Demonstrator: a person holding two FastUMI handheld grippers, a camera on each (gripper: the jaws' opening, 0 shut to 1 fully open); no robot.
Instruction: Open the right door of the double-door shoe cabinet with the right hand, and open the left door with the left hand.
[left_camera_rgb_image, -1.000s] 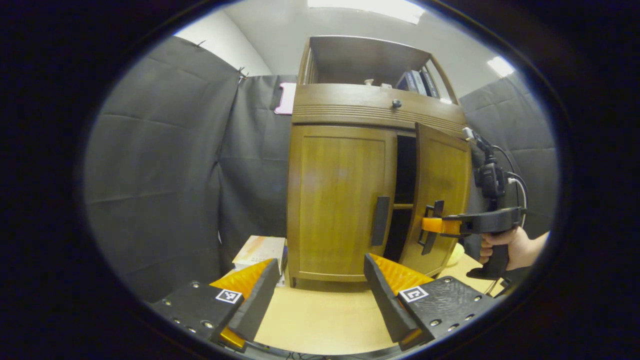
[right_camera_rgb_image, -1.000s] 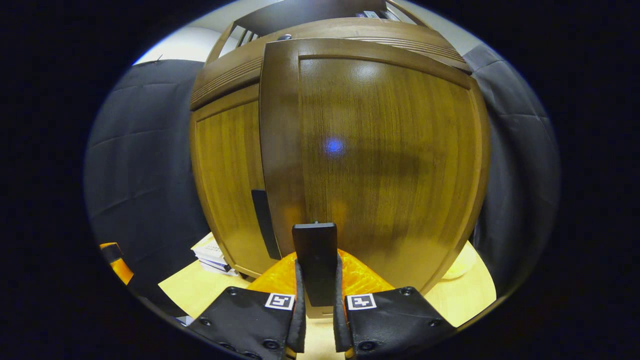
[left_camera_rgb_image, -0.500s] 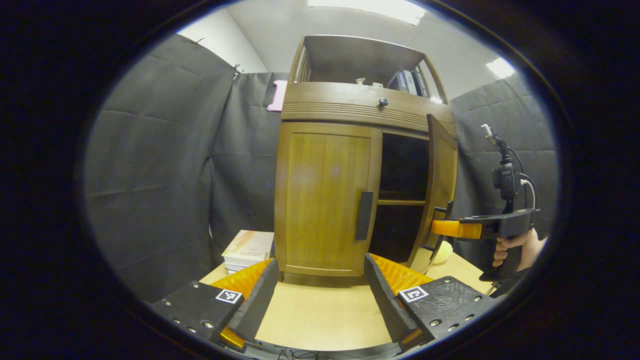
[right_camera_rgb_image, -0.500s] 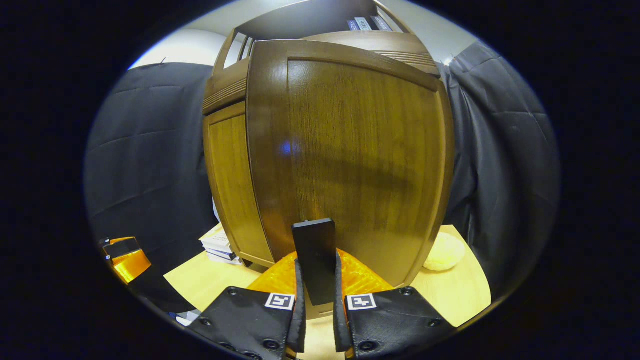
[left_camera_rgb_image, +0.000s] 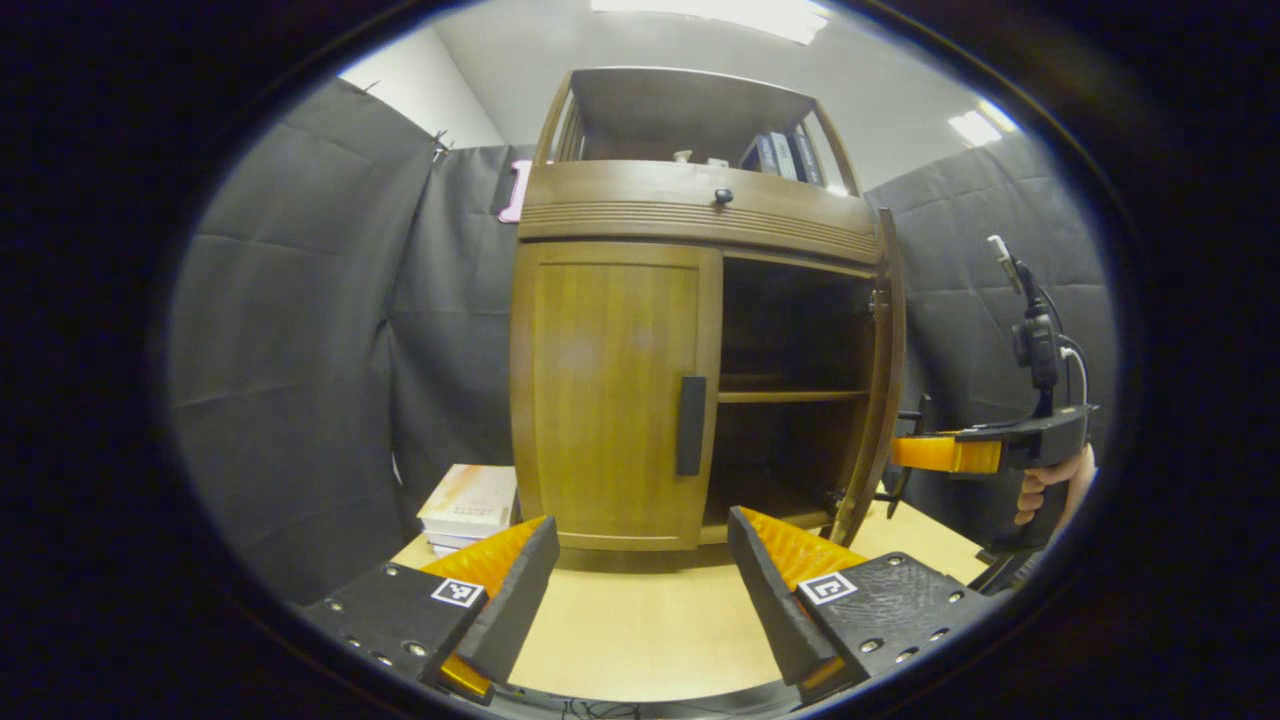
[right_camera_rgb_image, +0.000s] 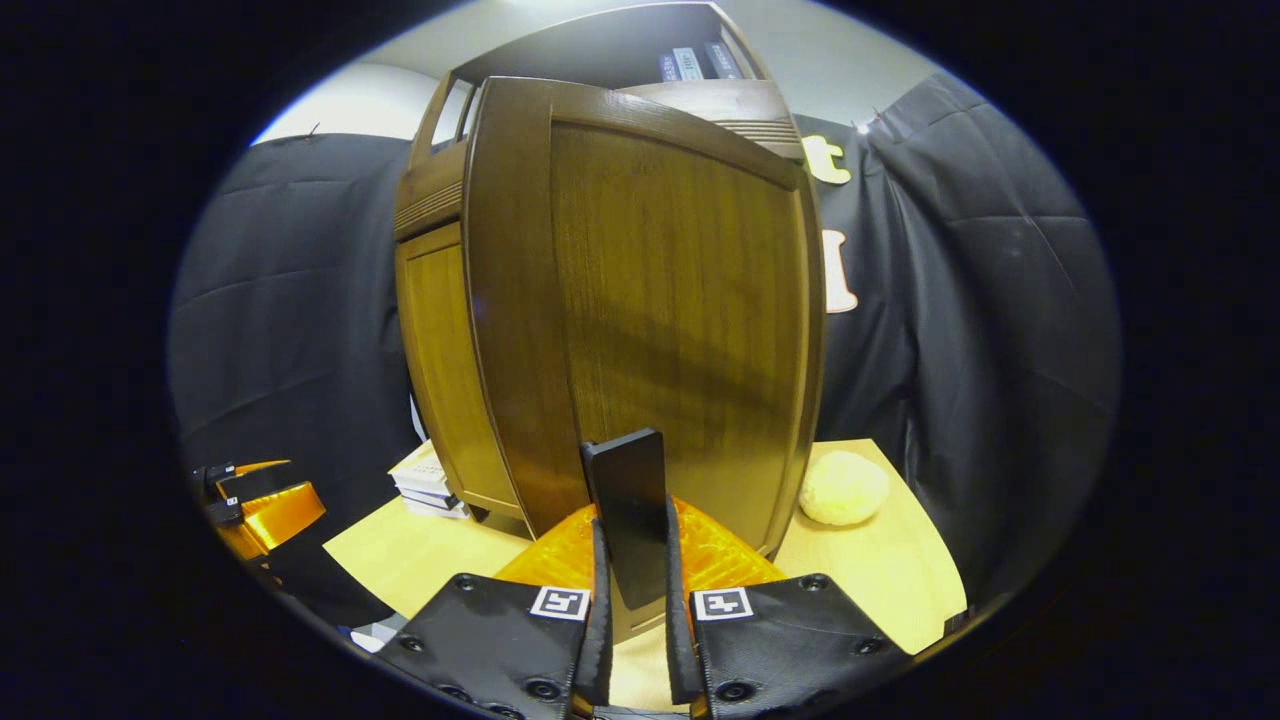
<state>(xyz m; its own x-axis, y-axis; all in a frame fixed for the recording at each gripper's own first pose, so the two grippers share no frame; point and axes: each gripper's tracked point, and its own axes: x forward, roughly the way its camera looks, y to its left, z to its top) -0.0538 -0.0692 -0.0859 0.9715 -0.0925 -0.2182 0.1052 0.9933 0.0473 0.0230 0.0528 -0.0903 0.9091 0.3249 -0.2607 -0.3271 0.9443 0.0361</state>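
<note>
The shoe cabinet (left_camera_rgb_image: 700, 380) stands on the far part of the desk (left_camera_rgb_image: 640, 630), and its right door (right_camera_rgb_image: 660, 320) is swung well out, edge-on in the left gripper view, baring the dark interior and a shelf (left_camera_rgb_image: 790, 396). The right tool (right_camera_rgb_image: 633, 640) is clenched on the right door's handle (right_camera_rgb_image: 627, 510), both fingers pressed against the black bar; in the left gripper view that tool (left_camera_rgb_image: 915, 452) and the hand (left_camera_rgb_image: 1050, 485) holding it sit at the right, beside the door's free edge. The left door (left_camera_rgb_image: 610, 390) is closed, flush with the cabinet front. Its handle (left_camera_rgb_image: 690, 425) is a black bar with its long axis vertical, set at the door's right edge next to the opening. The left tool (left_camera_rgb_image: 640, 575) is released, fingers spread wide, low over the desk and well short of the cabinet; the handle lies ahead, above and slightly right of the midline between its fingers, so this tool is clearly the nearer one for that door. A stack of books (left_camera_rgb_image: 470, 500) lies left of the cabinet and a pale round object (right_camera_rgb_image: 843, 487) right of it. Compared with a second ago, the right door has swung from barely ajar to fully open, and the cabinet has drifted left in the left gripper view.
</note>
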